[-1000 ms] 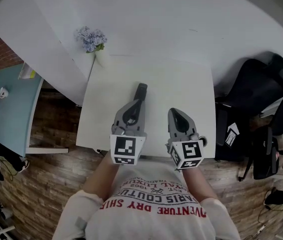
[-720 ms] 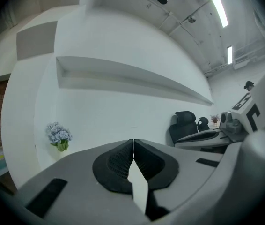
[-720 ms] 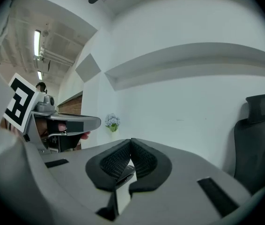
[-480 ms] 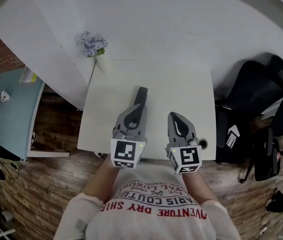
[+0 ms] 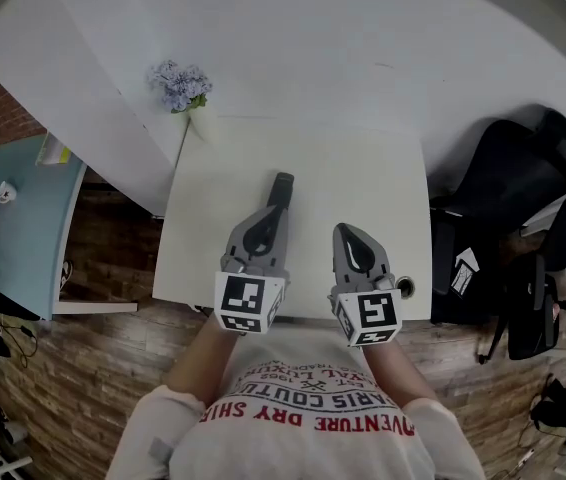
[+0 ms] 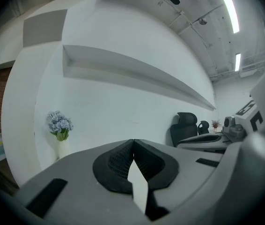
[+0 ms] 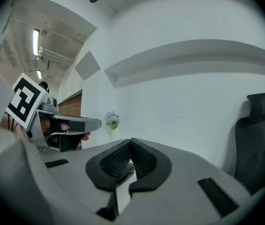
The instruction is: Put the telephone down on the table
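Observation:
The telephone handset (image 5: 281, 190) is a dark narrow bar lying on the white table (image 5: 363, 168), pointing away from me. My left gripper (image 5: 271, 211) hovers just behind its near end, apart from it as far as I can tell. In the left gripper view the jaws of the left gripper (image 6: 133, 140) meet tip to tip with nothing between them. My right gripper (image 5: 346, 230) is level with it to the right, over the near part of the table. Its tips, in the right gripper (image 7: 131, 139) view, also touch; a dark shape shows through the gap below them.
A vase of pale blue flowers (image 5: 181, 83) stands at the table's far left corner. A black office chair (image 5: 508, 178) is right of the table. A light blue table (image 5: 18, 218) lies to the left. The white wall rises behind the table.
Almost nothing differs. Both grippers have drifted slightly towards the table's near edge, and the handset lies where it did.

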`<state>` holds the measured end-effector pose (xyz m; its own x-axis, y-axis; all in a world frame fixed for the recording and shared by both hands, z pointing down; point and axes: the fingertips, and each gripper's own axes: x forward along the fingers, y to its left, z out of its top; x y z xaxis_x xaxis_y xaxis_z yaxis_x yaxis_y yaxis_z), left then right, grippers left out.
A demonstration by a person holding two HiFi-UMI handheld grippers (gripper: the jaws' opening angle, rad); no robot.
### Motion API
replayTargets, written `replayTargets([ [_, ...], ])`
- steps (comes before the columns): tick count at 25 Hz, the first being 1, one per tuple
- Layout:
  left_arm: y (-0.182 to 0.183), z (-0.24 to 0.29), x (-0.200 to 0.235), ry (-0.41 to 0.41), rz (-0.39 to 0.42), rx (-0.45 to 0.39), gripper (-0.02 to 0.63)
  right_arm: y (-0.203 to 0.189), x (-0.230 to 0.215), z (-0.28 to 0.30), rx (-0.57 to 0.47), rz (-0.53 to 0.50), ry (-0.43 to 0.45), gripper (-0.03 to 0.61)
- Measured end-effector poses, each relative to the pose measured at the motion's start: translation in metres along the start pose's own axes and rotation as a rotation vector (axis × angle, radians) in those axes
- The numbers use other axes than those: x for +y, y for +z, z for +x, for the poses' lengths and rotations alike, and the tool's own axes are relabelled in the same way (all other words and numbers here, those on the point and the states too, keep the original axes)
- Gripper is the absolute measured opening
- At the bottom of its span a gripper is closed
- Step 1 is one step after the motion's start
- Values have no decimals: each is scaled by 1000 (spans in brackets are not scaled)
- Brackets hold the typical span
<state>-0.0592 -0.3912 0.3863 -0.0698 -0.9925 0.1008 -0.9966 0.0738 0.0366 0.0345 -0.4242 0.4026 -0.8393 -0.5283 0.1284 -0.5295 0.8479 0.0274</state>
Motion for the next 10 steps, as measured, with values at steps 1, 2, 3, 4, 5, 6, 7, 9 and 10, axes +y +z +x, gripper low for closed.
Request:
replayTargets([
  [1, 0, 1, 0, -3, -1, 0, 25, -1, 0, 1, 3, 1, 1, 25],
  [2, -1, 1, 0, -6, -1, 2, 25, -2, -1, 2, 6, 2, 1, 25],
  [3, -2, 2, 0, -8, -2, 4, 25, -3, -1, 3, 9, 2, 2, 25],
  [4, -3, 2, 0, -9, -4, 4, 25, -4, -1, 3, 11, 2, 3, 25],
  [5, -4, 3, 0, -11, -6, 5, 25, -4, -1, 4, 13, 2, 3, 25],
  [6, -4, 3, 0, -12, -8, 4, 25, -5, -1, 5, 15, 1, 4, 25],
  [7, -5, 3, 0, -13, -9, 5, 25, -6, -1, 6, 17, 0, 5, 25],
  [9, -6, 4, 1, -16, -9, 5, 25, -7, 0, 7, 22, 0, 7, 25],
  [10, -6, 4, 1, -17, -9, 5, 25, -7, 1, 8, 24, 0, 8, 25],
])
